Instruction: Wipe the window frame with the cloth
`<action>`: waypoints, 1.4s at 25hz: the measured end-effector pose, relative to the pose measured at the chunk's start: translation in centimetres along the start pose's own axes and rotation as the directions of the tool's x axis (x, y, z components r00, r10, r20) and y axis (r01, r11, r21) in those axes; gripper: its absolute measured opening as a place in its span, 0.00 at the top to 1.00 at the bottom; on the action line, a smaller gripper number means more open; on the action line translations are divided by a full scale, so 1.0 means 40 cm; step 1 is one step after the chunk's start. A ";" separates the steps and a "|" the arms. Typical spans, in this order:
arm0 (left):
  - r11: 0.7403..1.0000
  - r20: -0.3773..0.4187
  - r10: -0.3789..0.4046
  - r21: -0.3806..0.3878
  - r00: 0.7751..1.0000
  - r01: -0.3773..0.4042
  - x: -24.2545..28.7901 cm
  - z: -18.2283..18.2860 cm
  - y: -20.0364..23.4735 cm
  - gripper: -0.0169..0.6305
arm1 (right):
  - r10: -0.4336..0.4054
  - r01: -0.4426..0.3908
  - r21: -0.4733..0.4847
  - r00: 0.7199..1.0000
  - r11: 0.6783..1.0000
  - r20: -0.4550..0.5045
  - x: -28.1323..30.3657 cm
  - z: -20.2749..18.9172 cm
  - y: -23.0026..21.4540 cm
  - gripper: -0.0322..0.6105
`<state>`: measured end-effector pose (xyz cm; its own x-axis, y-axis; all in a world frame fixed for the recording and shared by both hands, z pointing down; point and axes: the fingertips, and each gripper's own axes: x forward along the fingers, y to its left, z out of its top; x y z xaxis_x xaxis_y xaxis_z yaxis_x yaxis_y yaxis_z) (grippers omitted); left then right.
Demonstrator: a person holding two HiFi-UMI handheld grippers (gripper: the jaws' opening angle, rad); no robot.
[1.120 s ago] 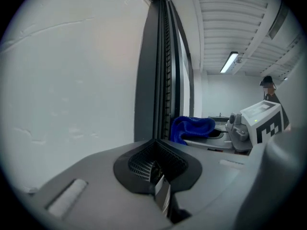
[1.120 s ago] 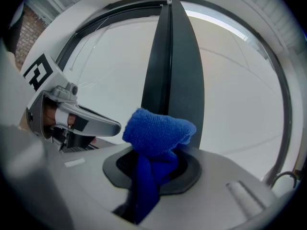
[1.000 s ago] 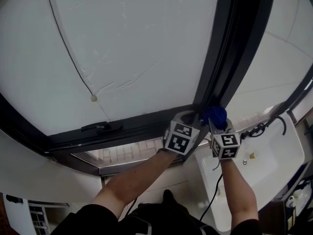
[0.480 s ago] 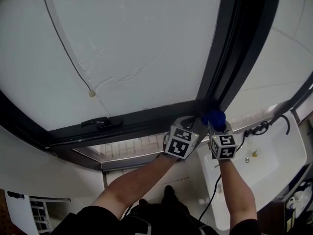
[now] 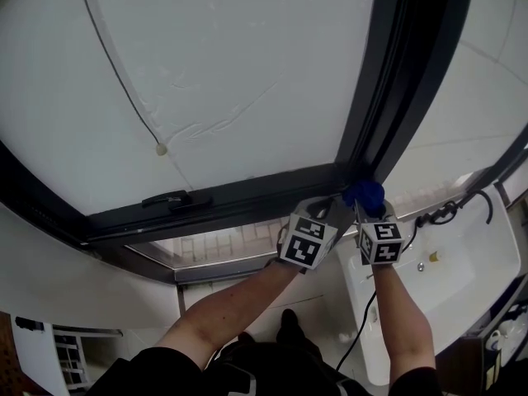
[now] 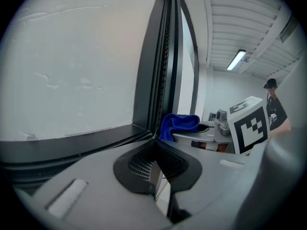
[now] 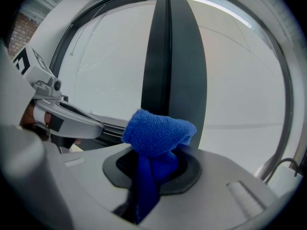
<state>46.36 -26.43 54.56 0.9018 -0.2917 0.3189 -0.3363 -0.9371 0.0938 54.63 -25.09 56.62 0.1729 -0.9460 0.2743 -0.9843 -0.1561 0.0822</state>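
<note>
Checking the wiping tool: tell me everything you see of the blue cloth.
The cloth is bright blue, fuzzy like microfibre, bunched into a rounded wad. The right gripper is shut on it: a tail runs down between the jaws, the wad bulges past their tips. It sits at the lower corner of the dark window frame, apparently against it.

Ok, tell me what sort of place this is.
Probably a bathroom or washroom. A white sink sits low on the right, the wall above it looks tiled, and a dark window frame holds a frosted pane.
</note>
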 end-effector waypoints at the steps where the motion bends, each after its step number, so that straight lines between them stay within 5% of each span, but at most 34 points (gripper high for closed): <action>1: 1.000 0.002 -0.002 0.005 1.000 0.002 -0.007 0.001 -0.003 0.99 | -0.005 0.005 0.000 1.000 1.000 -0.005 -0.007 -0.005 0.003 0.82; 19: 0.995 0.060 -0.078 -0.052 0.995 0.081 -0.202 -0.022 -0.041 0.99 | -0.120 0.121 0.016 0.991 0.993 -0.055 -0.217 -0.027 0.073 0.82; 35: 0.996 0.007 0.058 -0.065 0.998 -0.058 -0.088 -0.045 0.003 0.99 | 0.062 -0.061 0.012 0.997 0.998 -0.054 -0.016 -0.050 0.013 0.82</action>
<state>42.64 -25.16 55.15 0.8825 -0.3472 0.3172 -0.4048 -0.9042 0.1366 54.09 -24.00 58.39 0.1134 -0.9369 0.3306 -0.9934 -0.1011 0.0542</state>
